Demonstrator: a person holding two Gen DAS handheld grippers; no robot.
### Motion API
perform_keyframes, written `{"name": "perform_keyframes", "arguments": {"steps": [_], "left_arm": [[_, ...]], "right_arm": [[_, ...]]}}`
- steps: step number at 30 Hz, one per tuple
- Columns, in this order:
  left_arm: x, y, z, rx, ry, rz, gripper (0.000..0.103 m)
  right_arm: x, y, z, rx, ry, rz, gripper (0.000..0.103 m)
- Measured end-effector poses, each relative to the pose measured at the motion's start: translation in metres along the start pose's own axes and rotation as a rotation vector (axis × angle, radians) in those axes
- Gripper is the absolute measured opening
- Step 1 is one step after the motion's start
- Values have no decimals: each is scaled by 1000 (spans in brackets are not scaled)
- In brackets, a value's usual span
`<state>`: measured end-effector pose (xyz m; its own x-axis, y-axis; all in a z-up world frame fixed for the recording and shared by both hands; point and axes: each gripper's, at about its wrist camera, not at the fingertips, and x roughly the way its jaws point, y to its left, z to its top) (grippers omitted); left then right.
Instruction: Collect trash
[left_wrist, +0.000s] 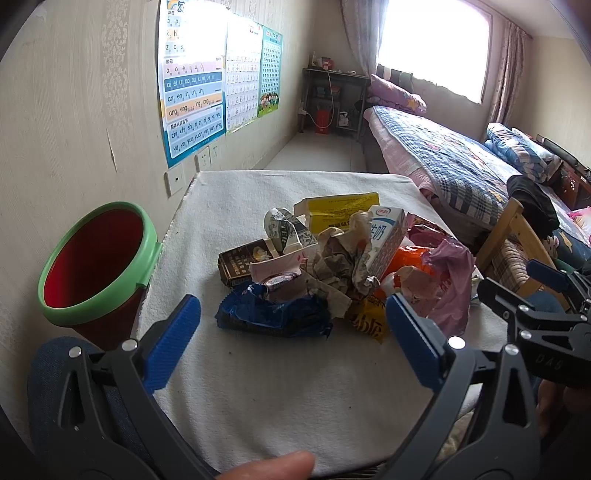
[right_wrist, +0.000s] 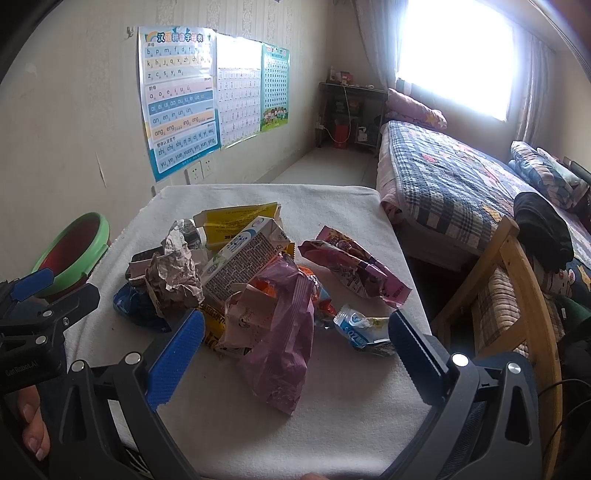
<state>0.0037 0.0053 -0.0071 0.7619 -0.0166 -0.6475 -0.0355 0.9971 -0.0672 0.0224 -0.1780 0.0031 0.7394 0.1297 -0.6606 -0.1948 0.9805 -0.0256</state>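
Currently both hand-held grippers hover over the near edge of the tabletop (left_wrist: 258, 406), which is covered with a white cloth. The left hand-held gripper (left_wrist: 293, 339) has its blue-padded jaws spread wide and grips nothing; the right hand-held gripper (right_wrist: 295, 354) is likewise spread and empty. The trash sits heaped in the middle of the tabletop, ahead of both: a blue wrapper (left_wrist: 273, 314) nearest the left gripper, crumpled brown paper (left_wrist: 343, 258), a milk carton (right_wrist: 243, 258) lying tilted on the heap, a yellow box (left_wrist: 340, 212) behind it, and a dark cigarette pack (left_wrist: 242, 262). A purple plastic bag (right_wrist: 284, 339) droops toward the right gripper, with a pink snack bag (right_wrist: 354, 266) and a small blue-and-white packet (right_wrist: 358, 328) beside it. A red bin with a green rim (left_wrist: 99, 258) stands off the tabletop's left edge, against the wall.
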Motion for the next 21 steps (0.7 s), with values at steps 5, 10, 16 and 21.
{"name": "perform_keyframes", "arguments": {"steps": [5, 10, 16, 21], "left_arm": [[0, 0, 0, -1, 3, 1, 98], [0, 0, -1, -1, 4, 0, 98], [0, 0, 0, -1, 4, 1, 98], [0, 0, 0, -2, 4, 1, 98]], "right_arm": [[0, 0, 0, 1, 0, -1, 96], [0, 0, 0, -1, 2, -1, 96], [1, -1, -2, -2, 4, -3, 96], [2, -1, -2, -4, 5, -3, 96]]}}
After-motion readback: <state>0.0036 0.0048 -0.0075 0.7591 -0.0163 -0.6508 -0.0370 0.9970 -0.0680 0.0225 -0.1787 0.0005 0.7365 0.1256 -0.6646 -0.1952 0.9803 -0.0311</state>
